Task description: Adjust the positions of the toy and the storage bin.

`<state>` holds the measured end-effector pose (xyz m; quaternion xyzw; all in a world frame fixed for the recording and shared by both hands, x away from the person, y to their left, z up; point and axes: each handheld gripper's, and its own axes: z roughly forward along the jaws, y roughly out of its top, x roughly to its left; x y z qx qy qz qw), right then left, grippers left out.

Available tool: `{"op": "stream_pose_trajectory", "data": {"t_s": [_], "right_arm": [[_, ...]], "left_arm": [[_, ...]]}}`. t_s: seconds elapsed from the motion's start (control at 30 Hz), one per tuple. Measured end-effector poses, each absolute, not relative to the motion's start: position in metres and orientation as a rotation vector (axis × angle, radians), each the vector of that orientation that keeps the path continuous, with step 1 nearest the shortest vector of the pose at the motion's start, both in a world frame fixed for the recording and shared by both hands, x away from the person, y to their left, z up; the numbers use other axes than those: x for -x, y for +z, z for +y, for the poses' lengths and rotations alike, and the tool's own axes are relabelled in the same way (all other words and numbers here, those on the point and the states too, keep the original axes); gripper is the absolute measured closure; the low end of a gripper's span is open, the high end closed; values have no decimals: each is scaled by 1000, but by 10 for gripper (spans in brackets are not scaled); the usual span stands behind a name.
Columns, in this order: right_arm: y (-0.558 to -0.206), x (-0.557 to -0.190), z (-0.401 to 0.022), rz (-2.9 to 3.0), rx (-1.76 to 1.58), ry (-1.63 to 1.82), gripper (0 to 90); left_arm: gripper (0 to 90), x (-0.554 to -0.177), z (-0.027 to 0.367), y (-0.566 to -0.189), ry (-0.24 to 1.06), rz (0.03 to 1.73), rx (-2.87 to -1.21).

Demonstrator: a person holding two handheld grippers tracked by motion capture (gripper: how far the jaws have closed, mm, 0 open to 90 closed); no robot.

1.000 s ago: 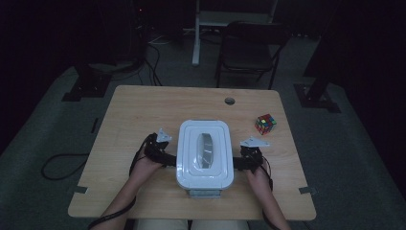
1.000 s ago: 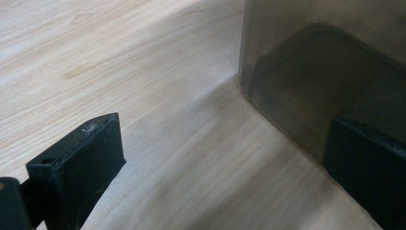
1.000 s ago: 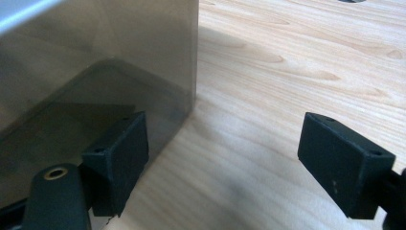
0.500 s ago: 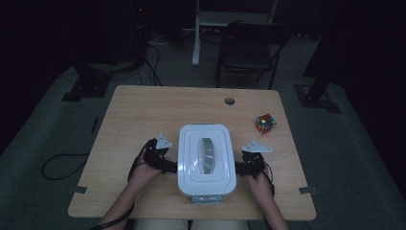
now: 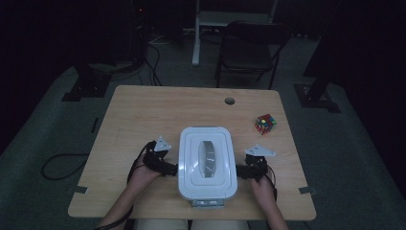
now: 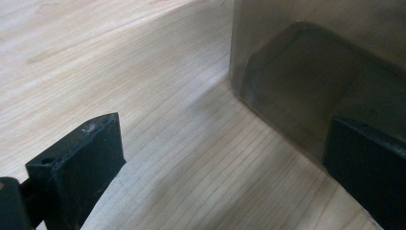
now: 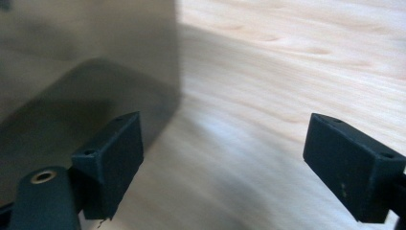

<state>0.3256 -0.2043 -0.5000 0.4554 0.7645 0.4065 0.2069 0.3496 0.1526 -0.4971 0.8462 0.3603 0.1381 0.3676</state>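
White plastic bin with a snap-on lid, low and centre in the high view, near the front edge of the wooden table; translucent grey wall of it at upper right of the left gripper view and upper left of the right gripper view. Probably rigid but thin-walled, light if empty, smooth and rather slippery. Too wide for one set of jaws to span, so best pressed between both grippers at the side walls, or caught under the lid's rim. Contents hidden, weight hard to tell.

Left gripper just beside the bin's left side, right gripper just beside its right side, forearms rising from the bottom of the frame, hands low on the table. Jaws of both spread wide, pinching nothing. Left gripper: its right-hand jaw close against the bin wall, touching or not, cannot tell. Right gripper: its left-hand jaw just before the wall, the other over bare wood.

Rubik's cube right of centre, well apart from the bin
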Motion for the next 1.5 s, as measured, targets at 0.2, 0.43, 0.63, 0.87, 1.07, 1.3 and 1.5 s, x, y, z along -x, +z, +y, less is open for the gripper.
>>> {"op": "stream_pose_trajectory", "data": {"t_s": [0.2,0.43,0.63,0.87,1.07,1.3,1.5], "right_arm": [[-496,-334,-228,2032,-1292,1133,128],[-491,-349,-266,1917,-1403,1144,124],[-486,-363,-292,1898,-1421,1185,114],[-483,-389,-308,1901,-1426,1155,114],[-486,-416,-316,1921,-1451,1112,114],[-489,-439,-323,1922,-1483,1055,115],[-496,-458,-324,1937,-1523,1035,114]], "left_arm": [[13,-349,163,-497,376,934,-2169],[13,-346,180,-491,395,950,-2144],[13,-340,198,-491,407,978,-2137],[13,-332,219,-495,412,1039,-2132],[12,-324,232,-500,410,1084,-2124],[3,-315,246,-506,426,1127,-2126],[3,-305,258,-518,406,1152,-2129]]}}
